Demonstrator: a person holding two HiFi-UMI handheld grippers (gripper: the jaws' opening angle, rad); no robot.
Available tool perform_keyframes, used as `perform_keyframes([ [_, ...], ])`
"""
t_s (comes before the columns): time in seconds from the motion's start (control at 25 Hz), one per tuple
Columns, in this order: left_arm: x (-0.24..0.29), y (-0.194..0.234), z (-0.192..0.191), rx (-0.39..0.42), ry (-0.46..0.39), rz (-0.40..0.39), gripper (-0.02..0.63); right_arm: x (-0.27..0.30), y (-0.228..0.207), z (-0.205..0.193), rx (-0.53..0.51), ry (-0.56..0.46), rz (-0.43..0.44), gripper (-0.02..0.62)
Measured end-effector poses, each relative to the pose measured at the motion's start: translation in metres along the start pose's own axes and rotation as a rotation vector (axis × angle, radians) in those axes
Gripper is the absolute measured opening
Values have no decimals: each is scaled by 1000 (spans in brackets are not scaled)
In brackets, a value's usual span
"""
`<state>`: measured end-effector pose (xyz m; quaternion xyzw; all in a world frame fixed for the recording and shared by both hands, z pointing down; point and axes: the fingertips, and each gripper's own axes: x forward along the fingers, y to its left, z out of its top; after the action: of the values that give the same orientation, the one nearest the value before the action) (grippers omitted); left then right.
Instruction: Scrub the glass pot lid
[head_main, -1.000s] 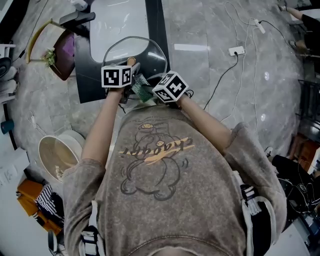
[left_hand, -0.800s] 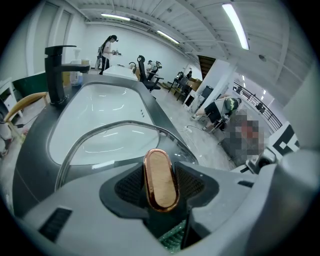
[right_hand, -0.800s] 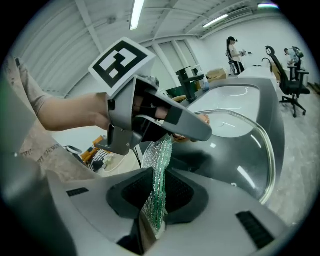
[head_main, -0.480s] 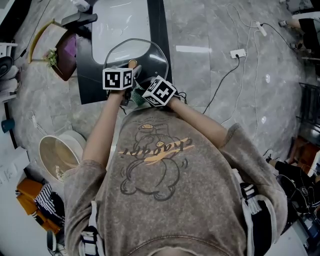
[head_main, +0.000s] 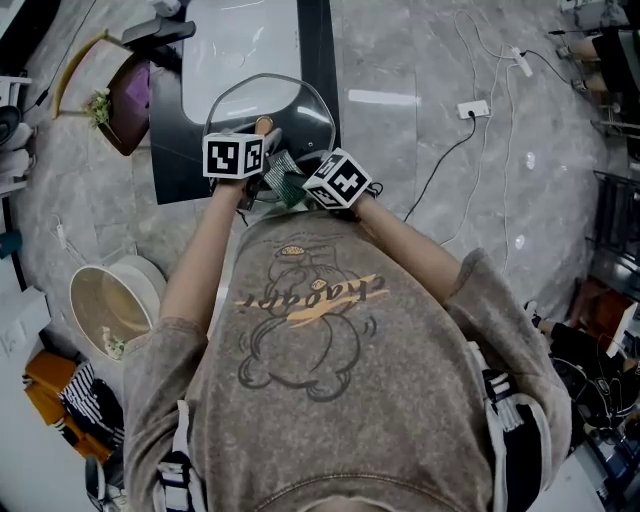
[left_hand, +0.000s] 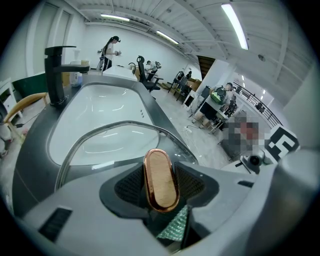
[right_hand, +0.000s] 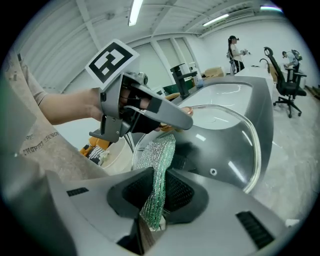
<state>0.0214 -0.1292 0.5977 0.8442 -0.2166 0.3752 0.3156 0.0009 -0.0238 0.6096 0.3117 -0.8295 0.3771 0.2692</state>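
Head view, from the left: left claw (head_main: 260, 135) clamped on the copper-rimmed knob (left_hand: 161, 179), holding the glass lid (head_main: 290, 108) tilted over the near edge of the sink (head_main: 240, 40). Just right of it, a green scrub pad (right_hand: 157, 170) pinched tight in the right claw (right_hand: 156, 192), its upper end lying against the glass close to the knob. Looks like mid-scrub. Shows no suds or grime, so cannot tell how much glass is already clean. Probably leaves the outer glass, the rim and a rinse.
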Motion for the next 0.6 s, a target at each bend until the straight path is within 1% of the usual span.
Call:
perform_keyframes([
  [0.32, 0, 0, 0, 0, -5, -1, 196, -30, -30, -21, 31, 19, -38, 87],
  [0.6, 0, 0, 0, 1, -9, -3, 196, -64, -81, -26, 70, 27, -136, 87],
])
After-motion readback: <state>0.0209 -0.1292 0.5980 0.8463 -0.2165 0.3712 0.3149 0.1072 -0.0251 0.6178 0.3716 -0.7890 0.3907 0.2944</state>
